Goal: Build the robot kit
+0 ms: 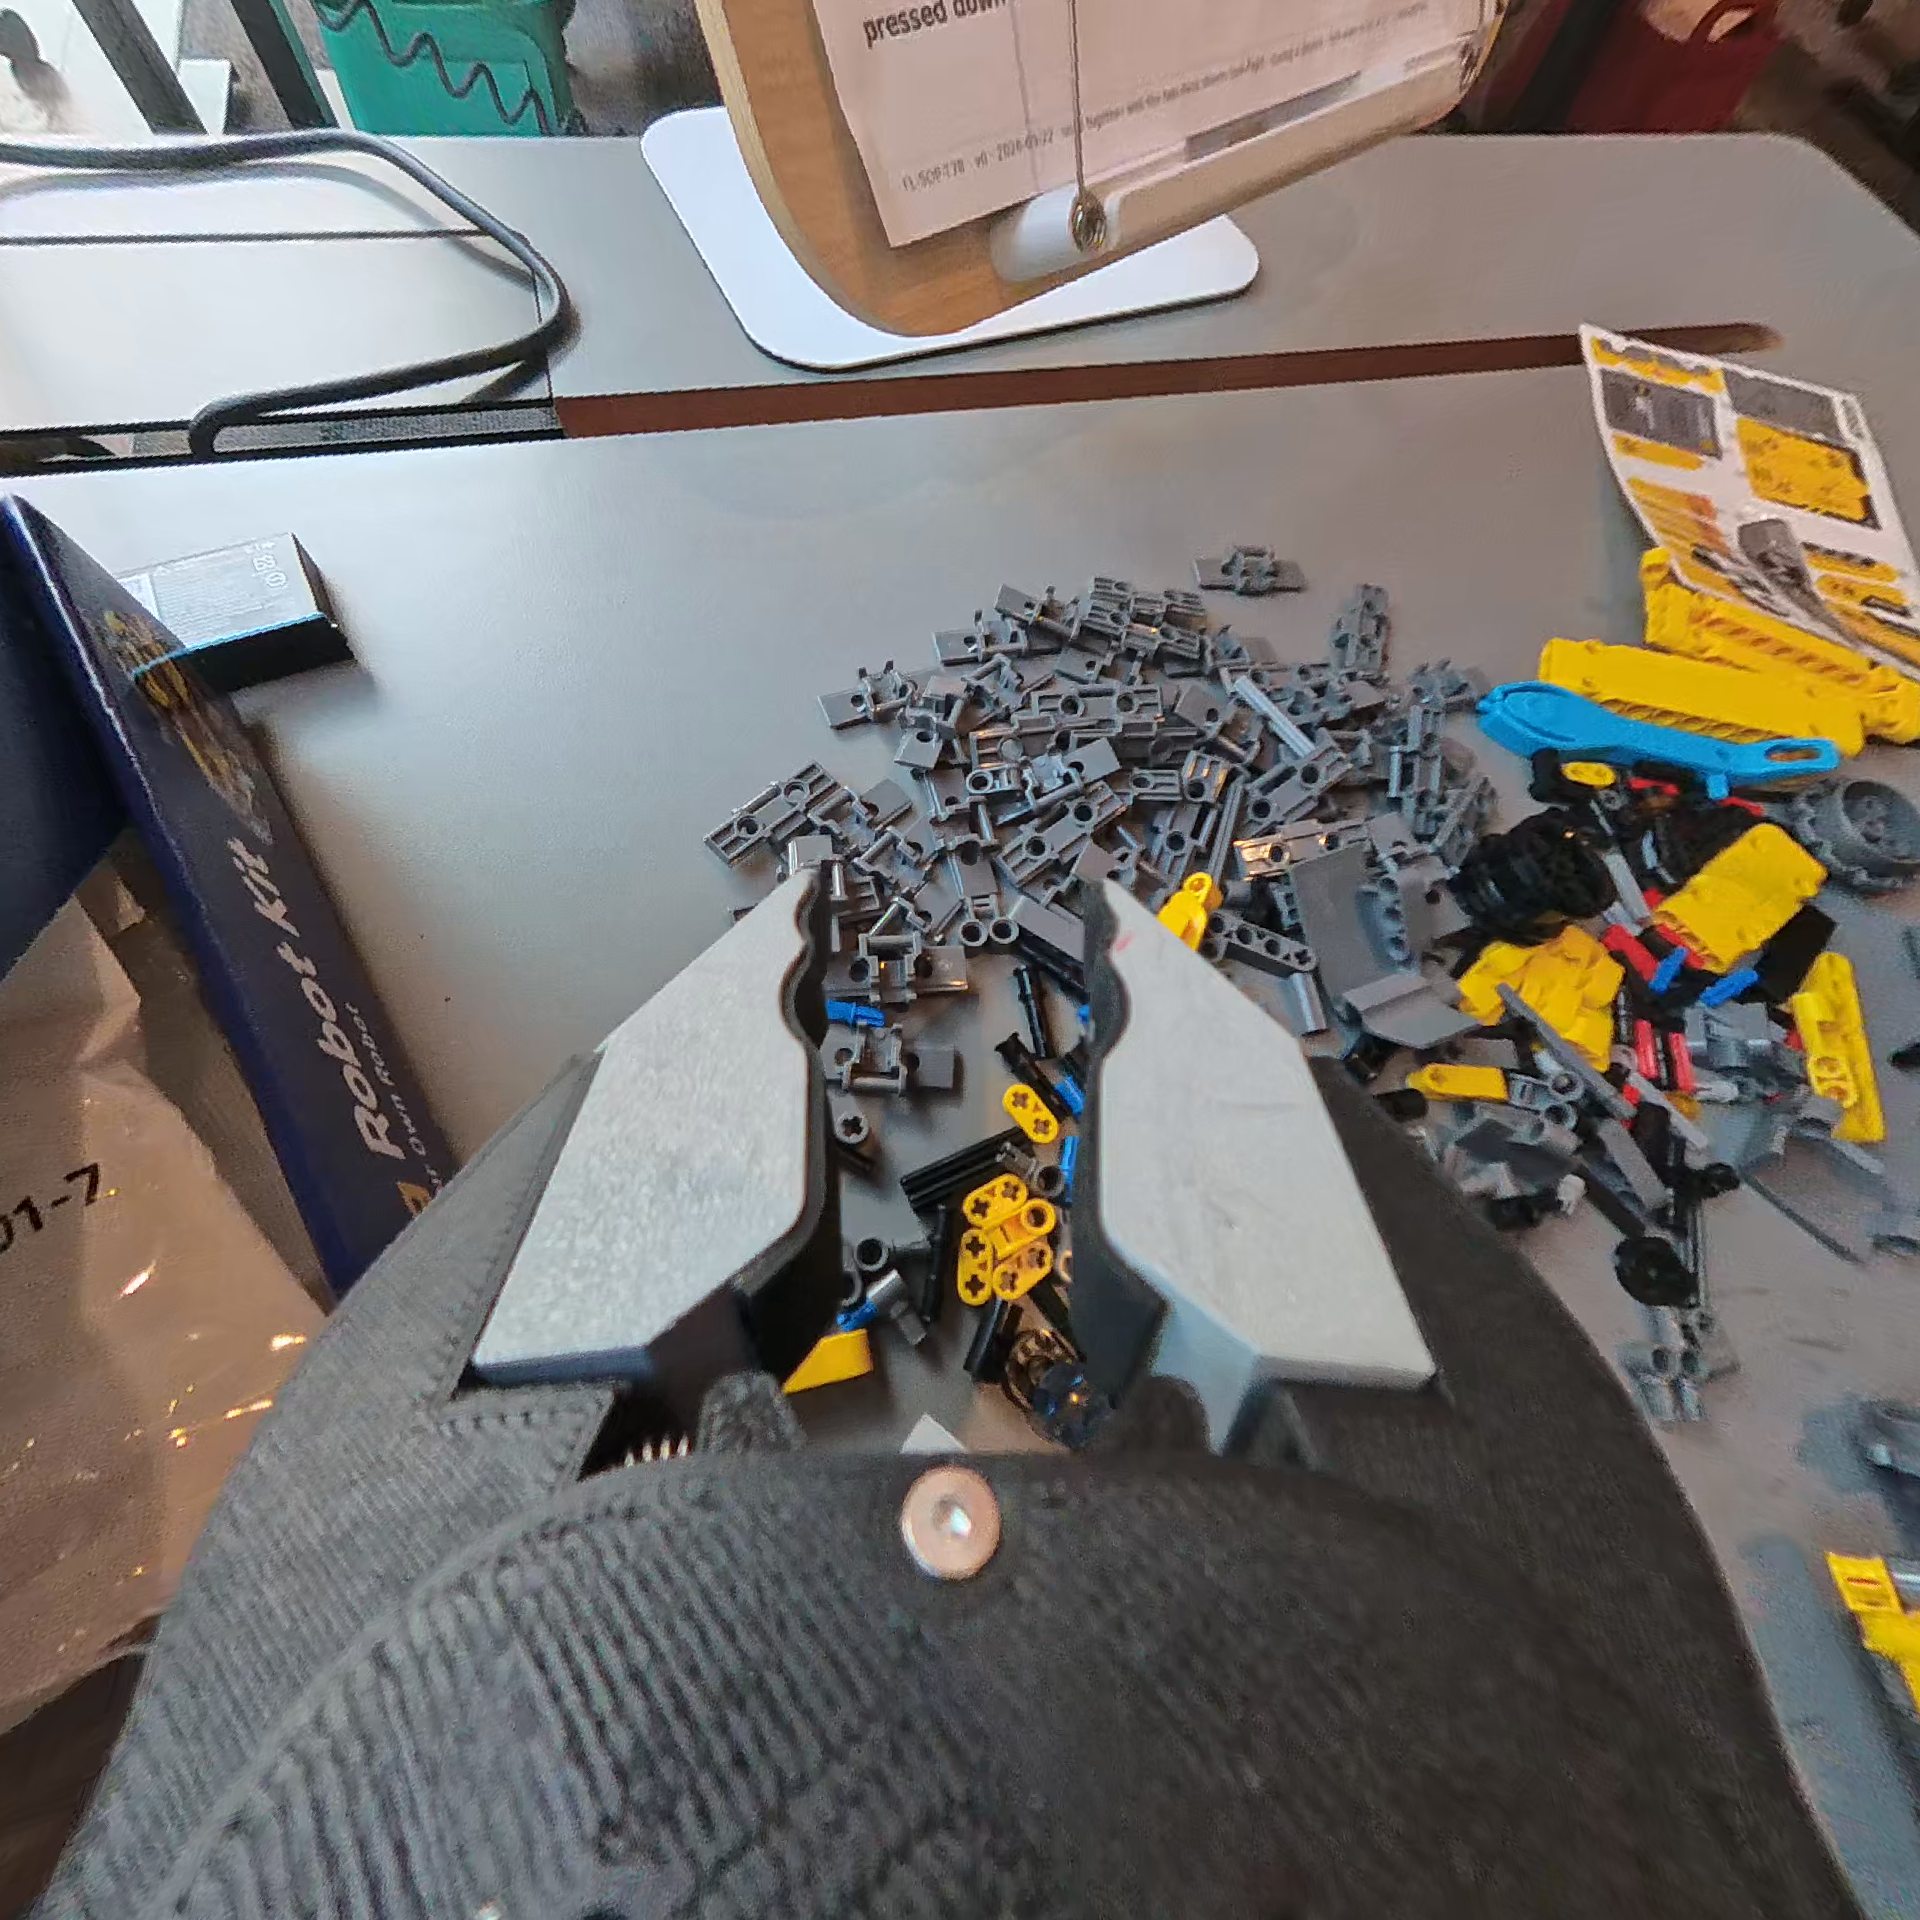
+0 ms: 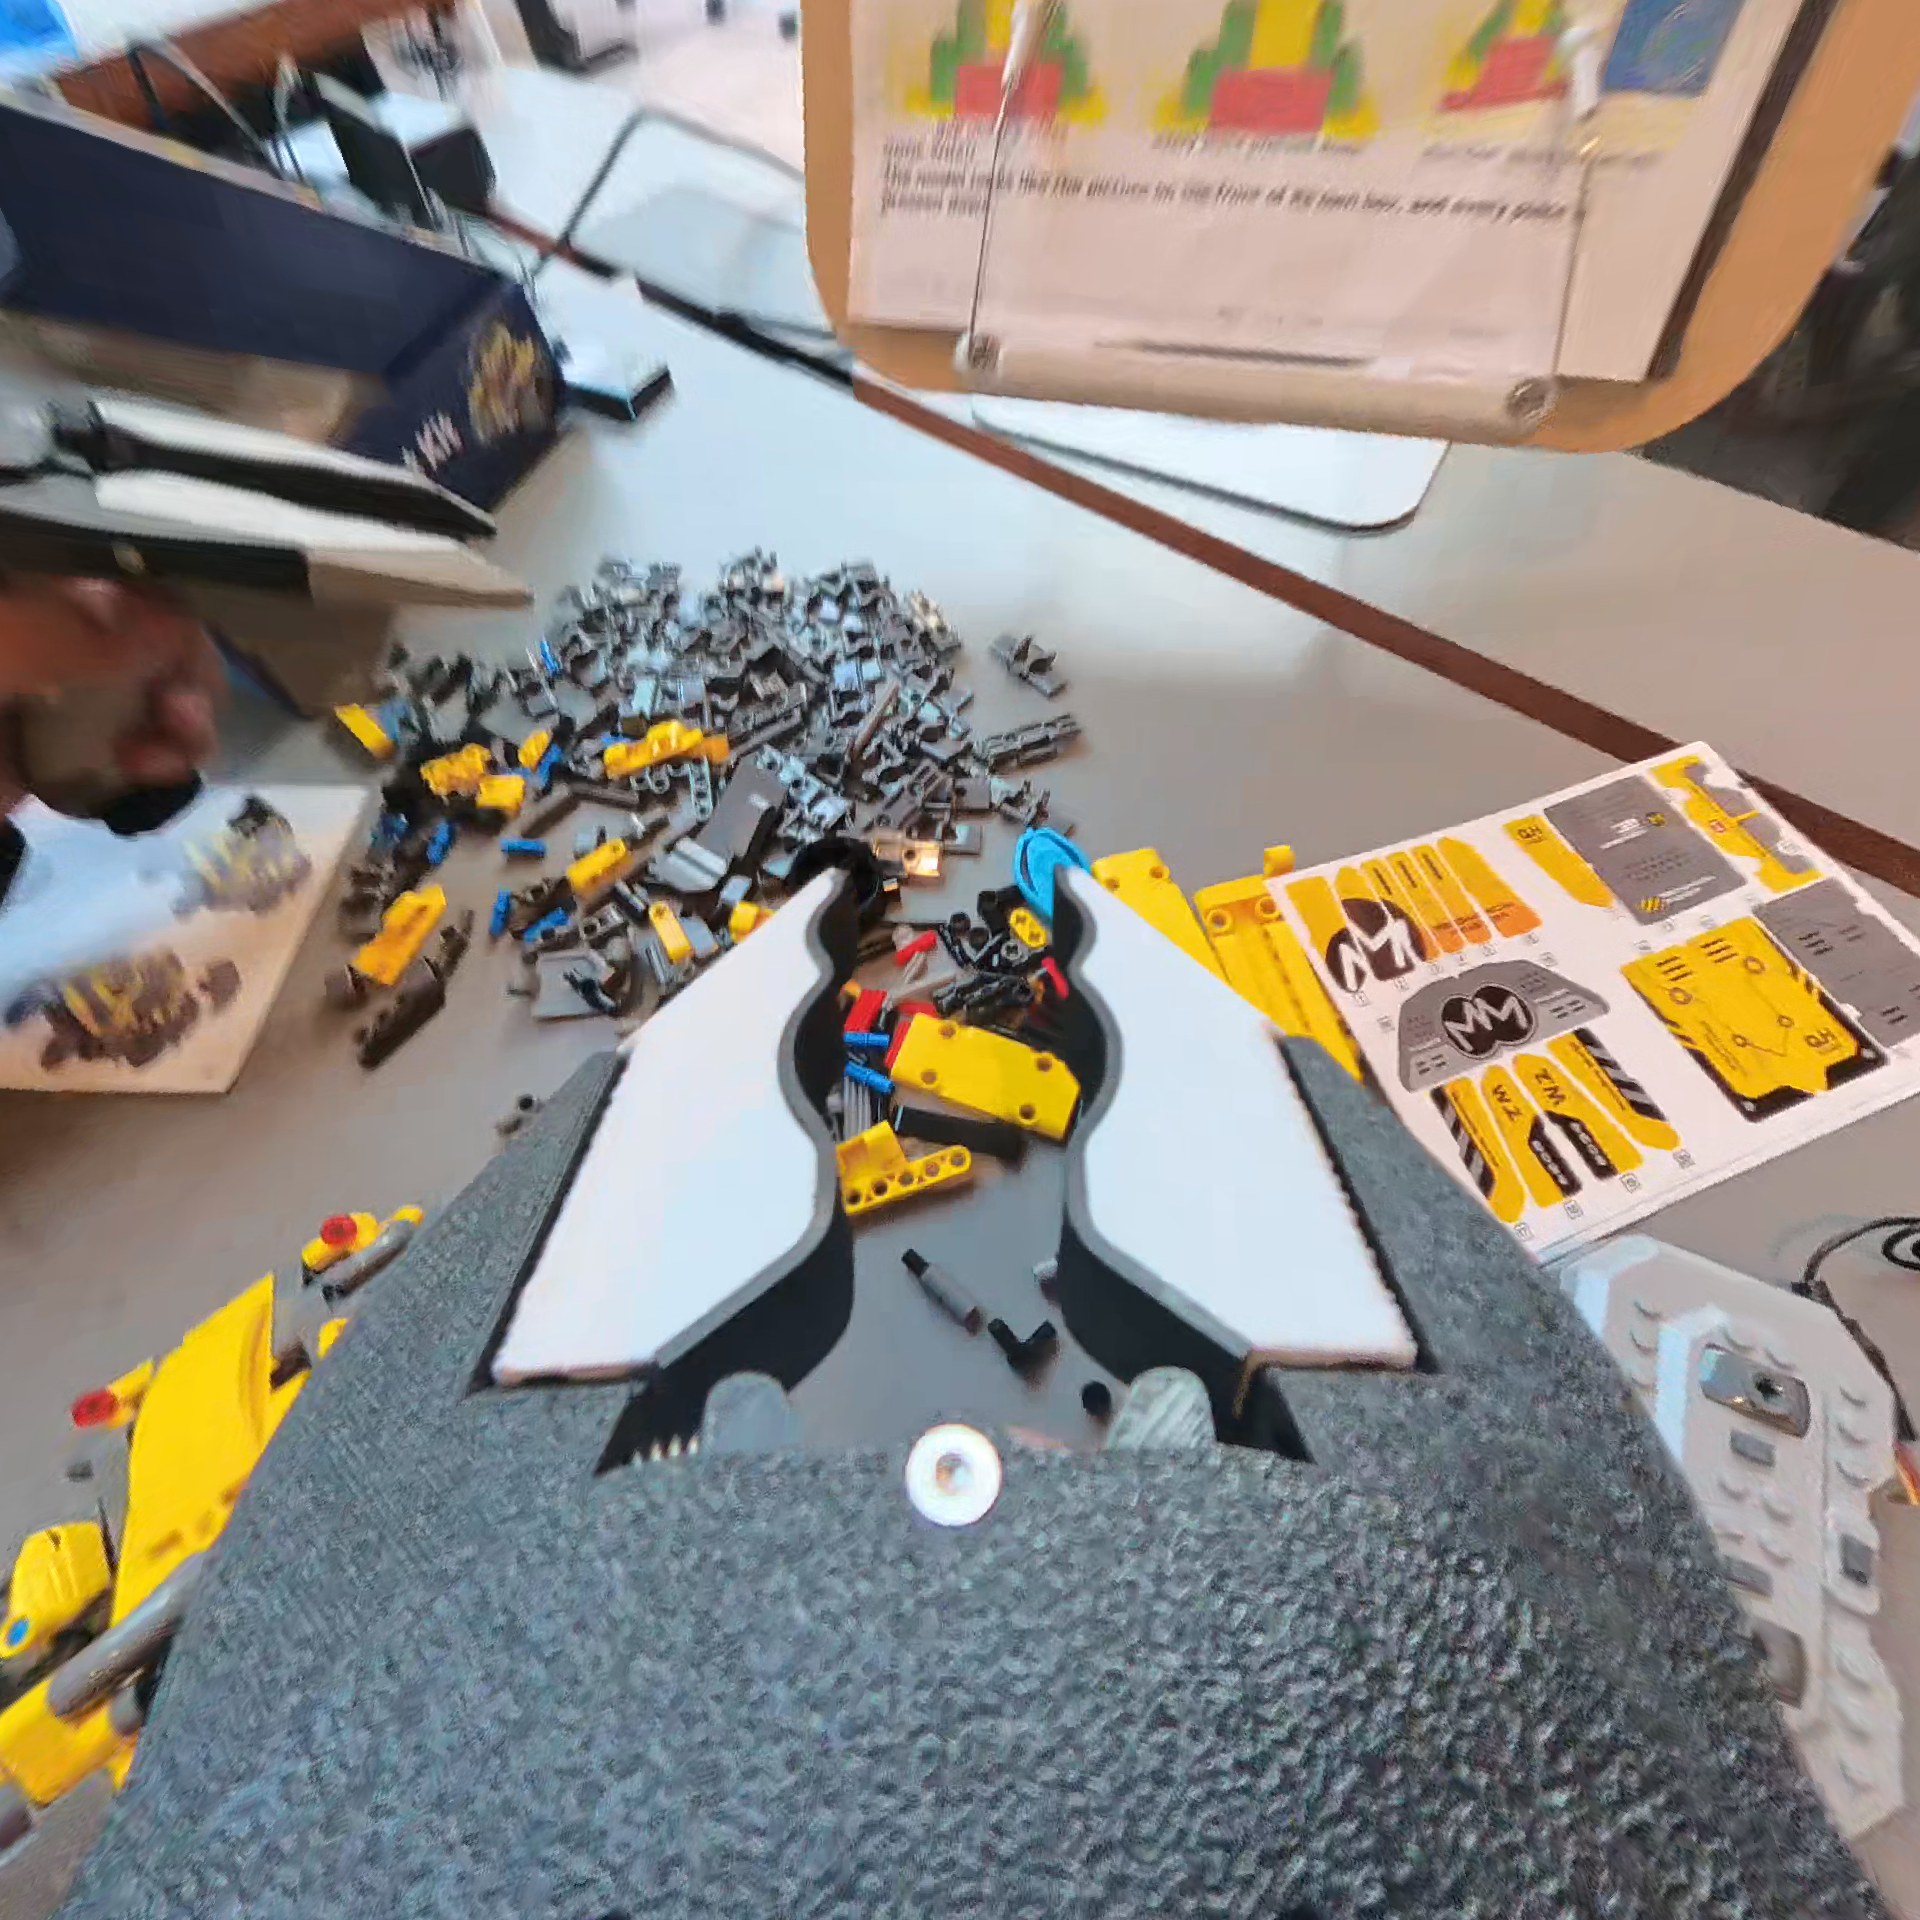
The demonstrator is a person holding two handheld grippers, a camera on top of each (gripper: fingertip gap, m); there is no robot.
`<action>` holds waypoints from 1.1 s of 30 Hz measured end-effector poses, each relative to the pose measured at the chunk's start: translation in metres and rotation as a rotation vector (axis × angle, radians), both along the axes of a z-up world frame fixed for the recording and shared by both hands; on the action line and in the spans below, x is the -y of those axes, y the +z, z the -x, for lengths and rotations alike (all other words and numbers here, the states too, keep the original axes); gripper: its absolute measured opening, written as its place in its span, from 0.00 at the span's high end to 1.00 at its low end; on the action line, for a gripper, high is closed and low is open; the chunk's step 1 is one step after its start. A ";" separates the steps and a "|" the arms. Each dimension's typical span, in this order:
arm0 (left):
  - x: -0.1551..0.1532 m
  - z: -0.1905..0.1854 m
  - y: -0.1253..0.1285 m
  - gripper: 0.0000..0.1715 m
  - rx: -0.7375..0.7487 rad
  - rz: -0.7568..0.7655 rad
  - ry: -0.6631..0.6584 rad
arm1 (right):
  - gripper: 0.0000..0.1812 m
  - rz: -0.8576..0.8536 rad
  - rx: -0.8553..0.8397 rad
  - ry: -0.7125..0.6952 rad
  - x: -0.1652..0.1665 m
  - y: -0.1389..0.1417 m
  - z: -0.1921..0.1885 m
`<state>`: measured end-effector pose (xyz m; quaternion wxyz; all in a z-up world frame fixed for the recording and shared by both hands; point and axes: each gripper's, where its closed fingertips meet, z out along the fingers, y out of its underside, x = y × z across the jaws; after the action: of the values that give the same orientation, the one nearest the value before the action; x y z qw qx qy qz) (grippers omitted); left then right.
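grey table [image 1: 520,727], loose brick pile [image 1: 1122,727], sticker sheet [image 2: 1621,987], blue box [image 1: 239,883]

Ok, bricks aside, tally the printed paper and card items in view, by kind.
Sticker sheet: 1
Kit box: 1
Booklet: 1
Sheet on stand: 1
Total: 4

Brick pile [image 1: 1122,769] mid-tabletop [image 1: 623,644]. Box [image 1: 239,904] left of pile. Sticker sheet [image 2: 1600,966] right of pile. Board stand [image 1: 1039,177] behind pile, beyond tabletop seam. Cable [image 1: 416,260] back left.
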<state>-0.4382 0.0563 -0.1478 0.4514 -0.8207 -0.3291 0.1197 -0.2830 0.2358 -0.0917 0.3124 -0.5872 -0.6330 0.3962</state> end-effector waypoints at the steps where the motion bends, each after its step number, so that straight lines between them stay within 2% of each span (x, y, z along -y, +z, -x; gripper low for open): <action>1: -0.001 -0.001 0.001 0.74 -0.002 -0.008 -0.005 | 0.79 0.024 -0.017 -0.004 -0.001 0.000 0.000; 5: -0.009 -0.010 0.005 0.74 0.004 -0.049 -0.060 | 0.81 0.049 0.083 0.060 0.009 -0.031 0.007; 9: -0.013 -0.017 0.017 0.78 0.038 -0.158 -0.113 | 0.83 -0.115 0.125 0.067 0.010 -0.051 0.013; 12: -0.009 -0.010 0.032 0.85 0.040 -0.265 -0.067 | 0.84 -0.280 0.130 0.003 -0.005 -0.059 0.010; 15: 0.002 0.006 0.037 0.89 0.001 -0.285 0.042 | 0.84 -0.342 0.114 -0.059 -0.016 -0.058 0.009; 17: 0.002 0.007 0.035 0.90 -0.008 -0.265 0.046 | 0.83 -0.311 0.095 -0.064 -0.014 -0.055 0.011; 22: 0.002 0.005 0.011 0.88 -0.006 -0.084 0.027 | 0.77 -0.306 0.058 -0.132 -0.022 -0.057 0.019; 26: 0.008 0.015 0.041 0.96 -0.107 -0.235 0.088 | 0.68 -0.289 -0.004 -0.120 -0.020 -0.048 0.023; 28: 0.013 0.019 0.049 0.95 -0.124 -0.273 0.100 | 0.66 -0.218 -0.036 -0.084 -0.012 -0.040 0.022; 30: 0.013 0.015 0.039 0.91 -0.086 -0.211 0.033 | 0.68 -0.120 -0.022 0.004 0.004 -0.040 0.019; 32: 0.014 0.003 0.005 0.88 0.009 -0.035 -0.090 | 0.68 -0.111 0.004 -0.007 0.002 -0.043 0.017; 33: 0.017 0.002 -0.010 0.83 0.049 0.045 -0.096 | 0.68 -0.130 0.008 -0.020 -0.001 -0.045 0.018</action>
<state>-0.4403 0.0391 -0.1582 0.4301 -0.8481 -0.2975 0.0850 -0.3007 0.2371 -0.1368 0.3513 -0.5736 -0.6528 0.3485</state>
